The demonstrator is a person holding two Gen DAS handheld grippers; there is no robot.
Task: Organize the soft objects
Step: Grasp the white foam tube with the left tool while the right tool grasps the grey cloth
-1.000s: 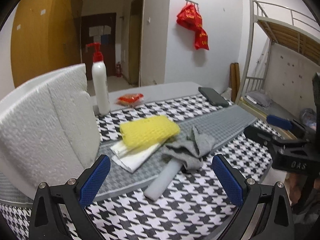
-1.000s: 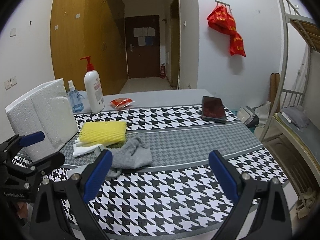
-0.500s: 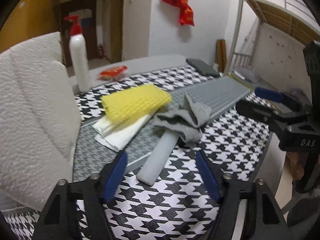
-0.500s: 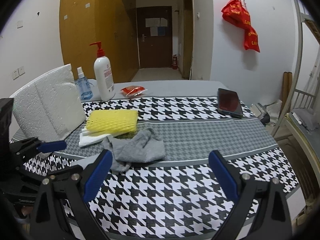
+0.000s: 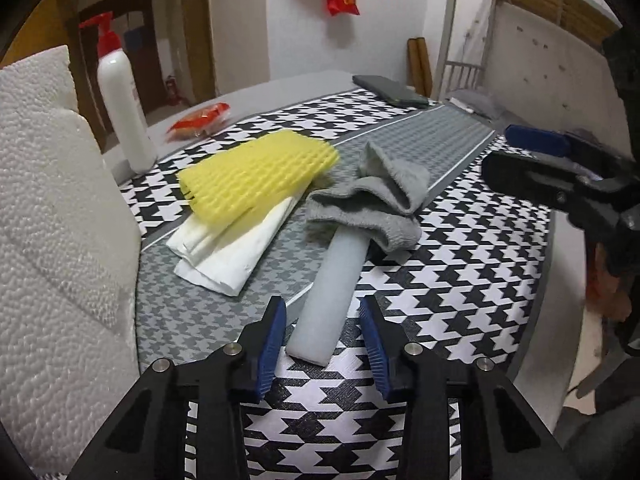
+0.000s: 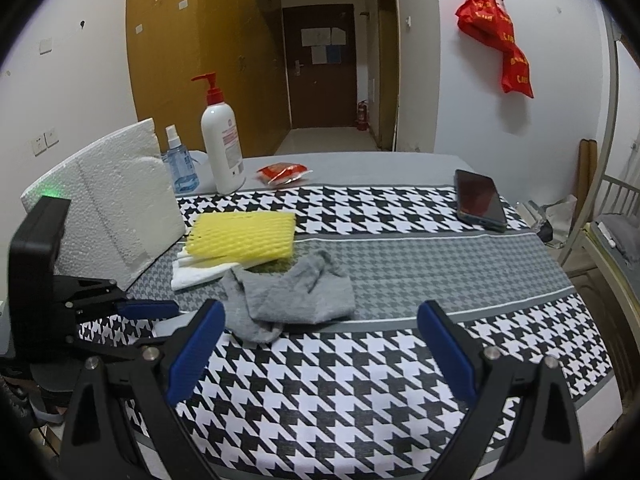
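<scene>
We log: left gripper — jaws just closing, bracketing the near end of the pale foam strip, pads not yet pressing. Strip lies on the houndstooth cloth, its far end under the grey sock. Right gripper — spread wide, holding nothing.

White walls enclose the room, with wood-panelled cabinets on the left, a dark brown door closing the corridor, a red bag hung high, and a metal bunk frame at right.
</scene>
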